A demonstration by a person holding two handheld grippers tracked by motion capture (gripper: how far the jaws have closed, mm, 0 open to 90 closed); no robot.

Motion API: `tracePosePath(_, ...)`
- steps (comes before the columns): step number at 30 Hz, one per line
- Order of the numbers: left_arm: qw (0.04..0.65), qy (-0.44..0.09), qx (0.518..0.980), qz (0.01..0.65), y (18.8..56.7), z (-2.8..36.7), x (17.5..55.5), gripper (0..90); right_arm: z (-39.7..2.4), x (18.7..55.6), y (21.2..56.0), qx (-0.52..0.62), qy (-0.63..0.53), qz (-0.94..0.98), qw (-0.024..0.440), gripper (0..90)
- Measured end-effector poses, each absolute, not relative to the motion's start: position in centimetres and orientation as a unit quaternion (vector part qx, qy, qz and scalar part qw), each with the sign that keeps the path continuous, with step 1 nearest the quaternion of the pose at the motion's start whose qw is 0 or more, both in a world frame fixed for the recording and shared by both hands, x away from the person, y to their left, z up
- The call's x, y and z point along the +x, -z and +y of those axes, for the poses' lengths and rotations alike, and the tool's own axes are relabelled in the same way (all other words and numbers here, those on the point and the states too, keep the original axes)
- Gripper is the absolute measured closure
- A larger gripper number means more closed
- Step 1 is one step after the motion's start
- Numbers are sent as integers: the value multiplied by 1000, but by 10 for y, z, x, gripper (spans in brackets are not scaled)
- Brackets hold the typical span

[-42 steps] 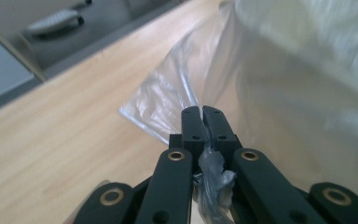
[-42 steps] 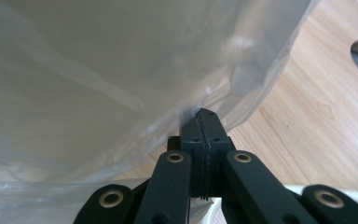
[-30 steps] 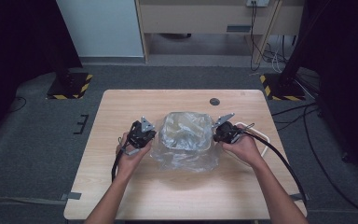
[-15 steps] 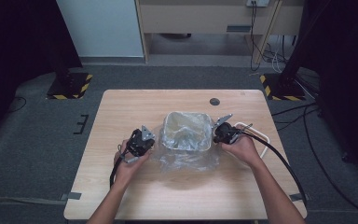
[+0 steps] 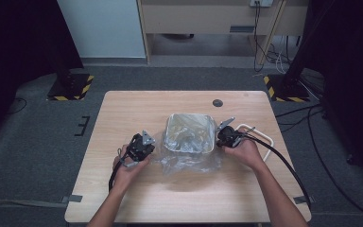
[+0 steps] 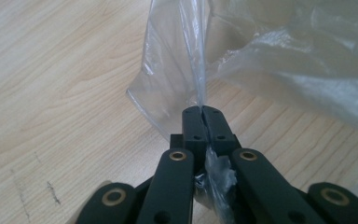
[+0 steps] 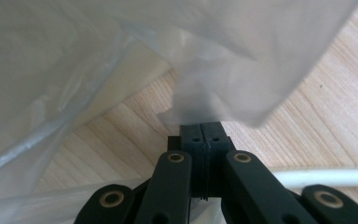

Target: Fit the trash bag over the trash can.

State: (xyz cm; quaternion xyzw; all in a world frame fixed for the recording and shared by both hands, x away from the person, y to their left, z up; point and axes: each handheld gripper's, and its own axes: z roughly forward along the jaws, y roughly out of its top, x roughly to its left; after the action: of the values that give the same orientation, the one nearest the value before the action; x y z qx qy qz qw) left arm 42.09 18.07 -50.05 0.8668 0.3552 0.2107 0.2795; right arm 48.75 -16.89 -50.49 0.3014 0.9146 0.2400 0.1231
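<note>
We see a clear bag spread over a square bin near the middle of the table; the bag's loose film spills off the bin's near side onto the wood. Our left gripper sits just left of the bin, our right gripper just right of it, each in a hand that comes up from the near edge. In the left gripper view the jaws of that gripper are pinched tight on a fold of bag, with crumpled film showing behind the pads too; in the right gripper view the gripper is closed as tightly, and an edge of bag comes down to its tips, so it seems to grip that edge. A white cable lies on the wood just beside the right gripper; a dark round spot sits on the table beyond the bin, well apart from both tools.
</note>
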Motion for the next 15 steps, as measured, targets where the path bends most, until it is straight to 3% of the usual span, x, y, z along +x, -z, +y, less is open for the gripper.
tracePosePath(15, 277, -214, 867, 354, 507, 185, 419, 891, -173, 489, 509, 307, -240, 912, 129, 900)
